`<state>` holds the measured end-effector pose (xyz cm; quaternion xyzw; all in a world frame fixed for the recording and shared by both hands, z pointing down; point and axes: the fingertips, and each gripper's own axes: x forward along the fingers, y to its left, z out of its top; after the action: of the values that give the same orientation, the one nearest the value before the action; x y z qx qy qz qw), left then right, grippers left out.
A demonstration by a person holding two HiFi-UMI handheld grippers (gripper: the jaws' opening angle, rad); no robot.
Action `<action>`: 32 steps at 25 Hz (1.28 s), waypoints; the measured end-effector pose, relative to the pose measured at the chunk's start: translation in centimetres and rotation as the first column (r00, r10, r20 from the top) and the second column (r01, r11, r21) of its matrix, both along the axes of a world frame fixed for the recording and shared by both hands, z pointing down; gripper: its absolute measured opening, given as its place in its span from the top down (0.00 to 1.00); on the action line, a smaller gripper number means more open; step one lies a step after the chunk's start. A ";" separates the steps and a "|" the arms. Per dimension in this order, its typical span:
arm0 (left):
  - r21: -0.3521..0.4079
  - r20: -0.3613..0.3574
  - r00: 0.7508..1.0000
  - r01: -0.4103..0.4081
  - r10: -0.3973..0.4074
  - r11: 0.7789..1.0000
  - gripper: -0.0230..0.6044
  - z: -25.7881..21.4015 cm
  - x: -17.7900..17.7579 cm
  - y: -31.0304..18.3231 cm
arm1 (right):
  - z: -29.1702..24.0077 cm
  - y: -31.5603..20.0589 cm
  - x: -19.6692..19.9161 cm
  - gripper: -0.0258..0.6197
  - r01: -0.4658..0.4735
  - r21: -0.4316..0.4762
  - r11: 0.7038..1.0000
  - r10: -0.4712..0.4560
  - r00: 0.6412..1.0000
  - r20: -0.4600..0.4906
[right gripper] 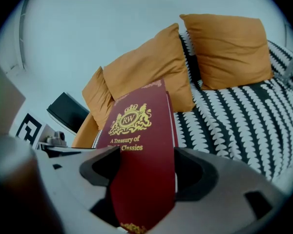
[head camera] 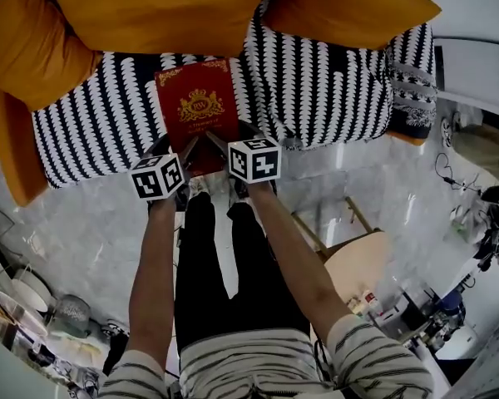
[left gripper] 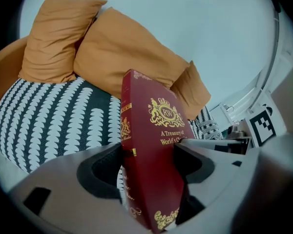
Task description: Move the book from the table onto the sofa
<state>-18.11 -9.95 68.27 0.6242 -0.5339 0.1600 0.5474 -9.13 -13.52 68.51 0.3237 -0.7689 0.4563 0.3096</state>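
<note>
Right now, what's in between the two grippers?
The red book. In the head view the left gripper and the right gripper flank its near end, and each gripper view shows jaws shut on it.

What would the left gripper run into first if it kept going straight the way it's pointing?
Carrying the red book, the left gripper would likely meet the striped sofa seat first, orange cushions beyond; depth is unclear.

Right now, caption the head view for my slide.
Left gripper and right gripper clamp one red book over the black-and-white patterned sofa, orange cushions beyond.
</note>
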 end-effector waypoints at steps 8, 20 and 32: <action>-0.024 0.012 1.000 -0.013 0.014 1.000 0.41 3.1 -1.9 0.1 | 3.1 0.2 -2.1 0.41 0.001 -0.003 1.000 -0.001 1.000 -0.015; -0.064 -0.003 1.000 -0.024 0.024 0.998 0.41 6.0 -2.4 0.0 | 5.8 -0.1 -2.5 0.41 0.010 -0.022 1.000 -0.012 0.998 -0.059; -0.096 -0.008 1.000 -0.026 0.025 0.995 0.41 7.0 -1.7 -0.8 | 6.8 -1.0 -1.7 0.41 0.009 -0.025 1.000 -0.011 0.997 -0.075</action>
<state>-19.76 -10.79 75.29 0.6045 -0.5157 0.1905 0.5765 -10.87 -14.53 75.27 0.3329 -0.7525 0.4518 0.3446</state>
